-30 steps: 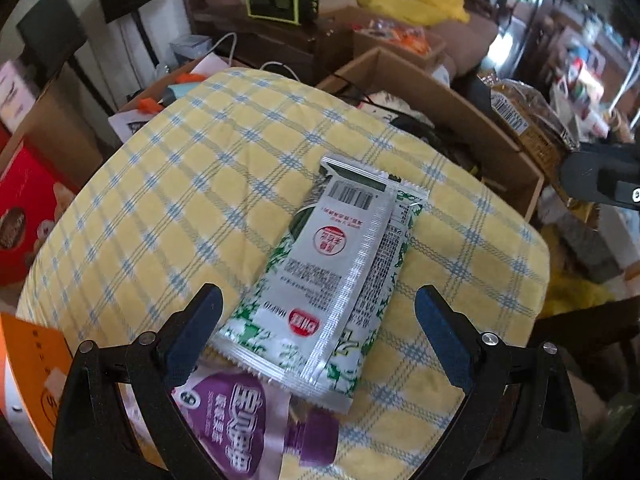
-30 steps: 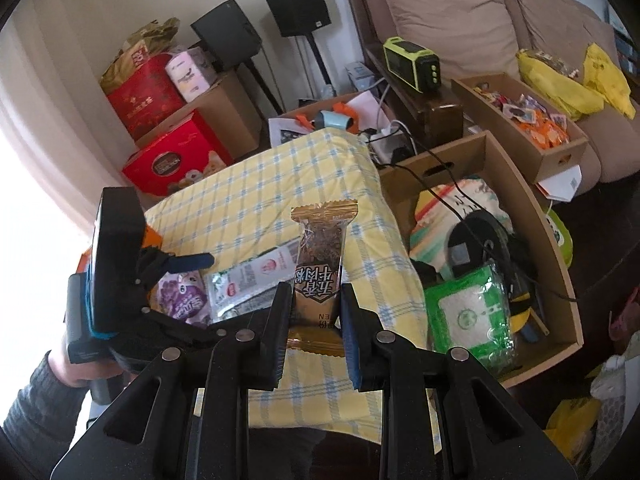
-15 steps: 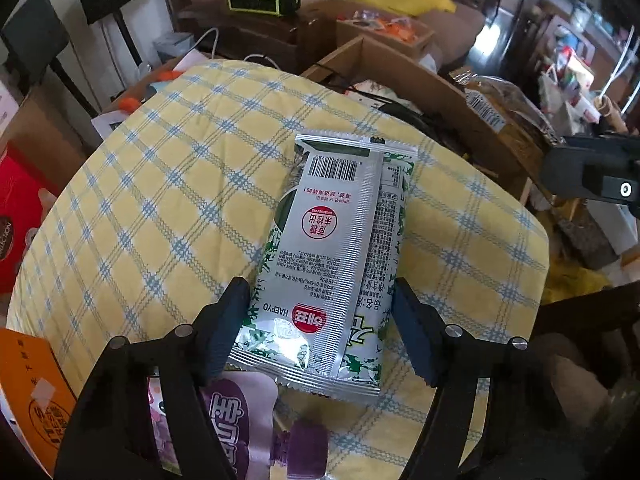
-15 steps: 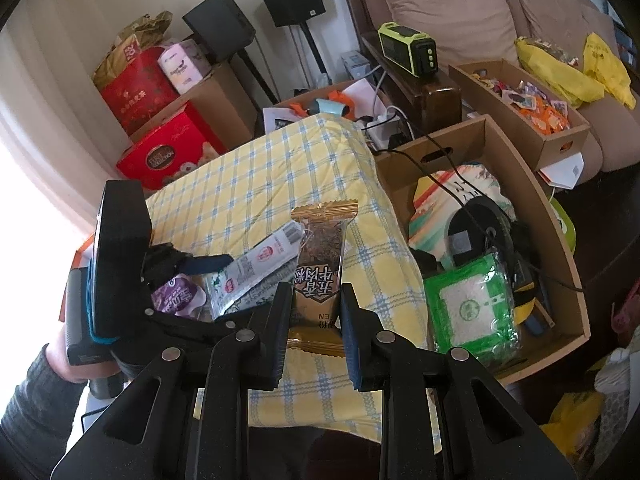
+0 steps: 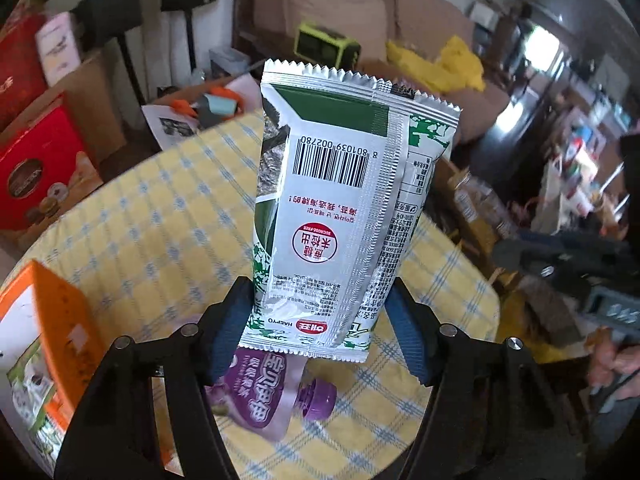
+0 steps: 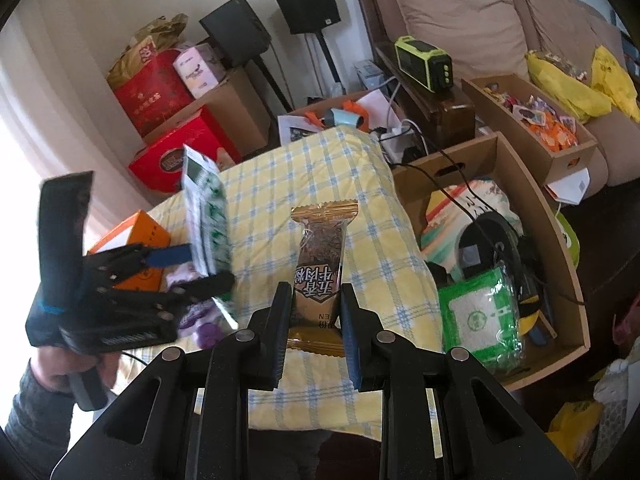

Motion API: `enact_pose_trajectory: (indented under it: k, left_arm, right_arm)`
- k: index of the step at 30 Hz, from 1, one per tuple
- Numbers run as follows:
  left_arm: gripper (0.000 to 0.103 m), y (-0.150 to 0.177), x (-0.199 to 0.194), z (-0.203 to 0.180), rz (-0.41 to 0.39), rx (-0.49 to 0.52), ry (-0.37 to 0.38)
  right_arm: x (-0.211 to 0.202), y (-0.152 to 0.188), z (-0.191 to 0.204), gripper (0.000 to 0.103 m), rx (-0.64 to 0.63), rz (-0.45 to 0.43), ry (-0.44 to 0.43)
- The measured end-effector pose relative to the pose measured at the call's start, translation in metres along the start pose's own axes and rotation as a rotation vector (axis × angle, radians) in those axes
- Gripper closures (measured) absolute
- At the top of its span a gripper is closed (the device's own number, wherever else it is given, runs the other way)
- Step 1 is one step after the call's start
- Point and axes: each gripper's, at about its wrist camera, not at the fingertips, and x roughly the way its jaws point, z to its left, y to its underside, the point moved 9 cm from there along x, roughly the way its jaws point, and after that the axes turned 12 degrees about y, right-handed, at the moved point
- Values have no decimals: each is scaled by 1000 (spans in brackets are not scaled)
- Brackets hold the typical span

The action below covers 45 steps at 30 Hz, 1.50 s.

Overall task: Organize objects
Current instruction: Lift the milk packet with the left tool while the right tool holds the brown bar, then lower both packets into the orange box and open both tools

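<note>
Checked cloth (image 5: pixel 152 216) | left gripper (image 5: pixel 320 332) clamps crinkly foil packet (image 5: pixel 340 208) | right gripper (image 6: pixel 316 320) clamps glossy bar (image 6: pixel 320 264)

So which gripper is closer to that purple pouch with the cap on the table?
Left. The left gripper, clamping the seaweed packet, hangs just above the purple pouch. The right gripper, shut on the brown snack bar, is off to the side.

Pouch (image 5: pixel 264 396) on the desk (image 5: pixel 160 240), carton (image 5: pixel 44 344) at its left edge, open box (image 6: pixel 560 280) right of the desk, speakers (image 6: pixel 308 2) behind.
</note>
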Motion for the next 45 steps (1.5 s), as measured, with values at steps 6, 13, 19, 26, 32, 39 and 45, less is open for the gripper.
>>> enact_pose_trajectory:
  k: [6, 13, 19, 26, 32, 39, 45]
  left_arm:
    - [38, -7, -34, 10, -60, -15, -23]
    - [38, 4, -78, 28, -107, -49, -86]
    - [38, 19, -116, 55, -145, -115, -124]
    - [38, 39, -153, 94, -186, -192, -176]
    - [38, 59, -181, 123, -206, -248, -219]
    - [38, 91, -201, 164, -204, -369, -265]
    - [38, 118, -200, 193, -169, -438, -288]
  right_arm:
    - [-3, -4, 23, 80, -25, -1, -31]
    - [-5, -9, 64, 80, -81, -9, -78]
    - [-6, -9, 111, 80, -143, -6, -134]
    - [-7, -4, 168, 80, -227, -2, -180]
    - [-2, 1, 212, 80, -271, 18, -229]
    - [5, 6, 252, 80, -298, 40, -263]
    - [18, 13, 277, 80, -327, 61, -259]
